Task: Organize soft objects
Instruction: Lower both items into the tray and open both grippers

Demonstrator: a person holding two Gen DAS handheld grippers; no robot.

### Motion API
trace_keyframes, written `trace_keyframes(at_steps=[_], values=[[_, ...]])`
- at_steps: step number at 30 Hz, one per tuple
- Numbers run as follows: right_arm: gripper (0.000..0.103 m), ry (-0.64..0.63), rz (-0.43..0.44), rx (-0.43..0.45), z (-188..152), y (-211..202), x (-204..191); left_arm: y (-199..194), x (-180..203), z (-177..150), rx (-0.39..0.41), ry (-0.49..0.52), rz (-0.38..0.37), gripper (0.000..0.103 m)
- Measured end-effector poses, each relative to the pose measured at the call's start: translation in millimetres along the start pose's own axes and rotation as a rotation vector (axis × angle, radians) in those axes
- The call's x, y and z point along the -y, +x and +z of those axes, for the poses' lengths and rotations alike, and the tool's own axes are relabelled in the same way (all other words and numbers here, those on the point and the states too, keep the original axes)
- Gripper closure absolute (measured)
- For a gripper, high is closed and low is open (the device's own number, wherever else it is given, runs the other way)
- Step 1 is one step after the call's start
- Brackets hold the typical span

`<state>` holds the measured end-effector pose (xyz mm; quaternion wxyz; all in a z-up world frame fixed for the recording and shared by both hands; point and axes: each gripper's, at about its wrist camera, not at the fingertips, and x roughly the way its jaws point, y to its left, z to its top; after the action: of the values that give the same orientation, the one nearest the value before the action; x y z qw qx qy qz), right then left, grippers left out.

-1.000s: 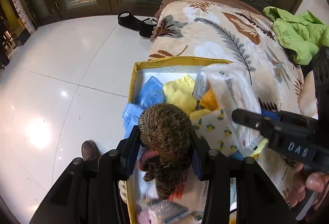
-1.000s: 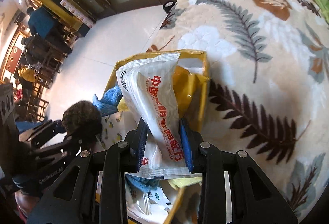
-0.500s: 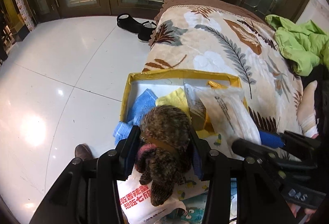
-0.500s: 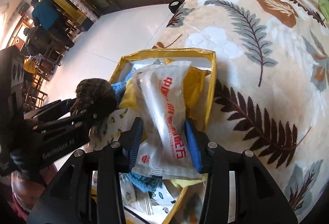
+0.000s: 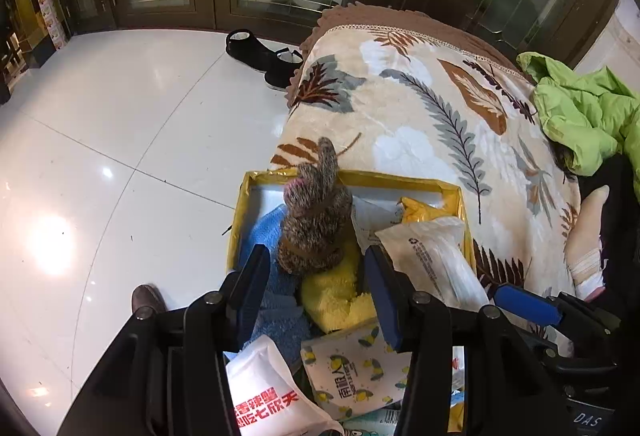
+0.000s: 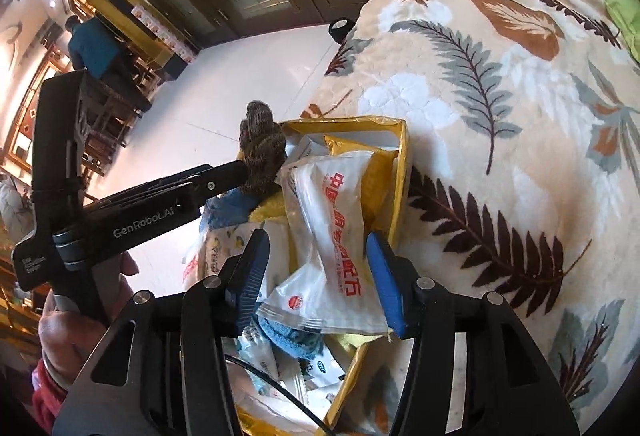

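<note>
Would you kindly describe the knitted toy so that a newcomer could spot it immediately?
On the leaf-patterned blanket lies a yellow-rimmed box full of packets and cloths. The knitted toy rests on the cloths near the box's far-left corner: speckled brown, fuzzy, with a pink patch, unlike the smooth white packets beside it.

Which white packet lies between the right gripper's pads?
The white packet with red characters, lying over the yellow box's right side; the bee-print pack lies left, outside them.
</note>
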<state>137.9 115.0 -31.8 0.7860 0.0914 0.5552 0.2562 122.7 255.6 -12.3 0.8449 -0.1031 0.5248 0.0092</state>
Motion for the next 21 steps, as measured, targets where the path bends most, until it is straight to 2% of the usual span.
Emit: trace_keyframes(at_steps=[4,8,10,12,15,17,21], values=[[0.052,-0.001,0.006,0.004,-2,-2,-1,-5,2,-7,0.005,-0.002,-0.002,0.053],[0.052,-0.028,-0.002,0.004,-8,-4,-7,-19,12,-17,0.046,0.003,-0.001,0.053],[0.052,-0.044,-0.009,0.013,-10,-6,-11,-27,18,-24,0.076,0.004,0.026,0.05],[0.052,-0.076,-0.053,0.026,-14,-7,-16,-38,24,-33,0.126,-0.001,0.074,0.048],[0.052,-0.093,-0.091,0.058,-19,-15,-20,-53,28,-45,0.198,-0.03,0.139,0.039],[0.052,-0.093,-0.115,0.085,-23,-21,-22,-63,32,-53,0.243,-0.038,0.189,0.037],[0.052,-0.106,-0.162,0.153,-36,-37,-25,-73,39,-69,0.277,-0.036,0.237,0.031]])
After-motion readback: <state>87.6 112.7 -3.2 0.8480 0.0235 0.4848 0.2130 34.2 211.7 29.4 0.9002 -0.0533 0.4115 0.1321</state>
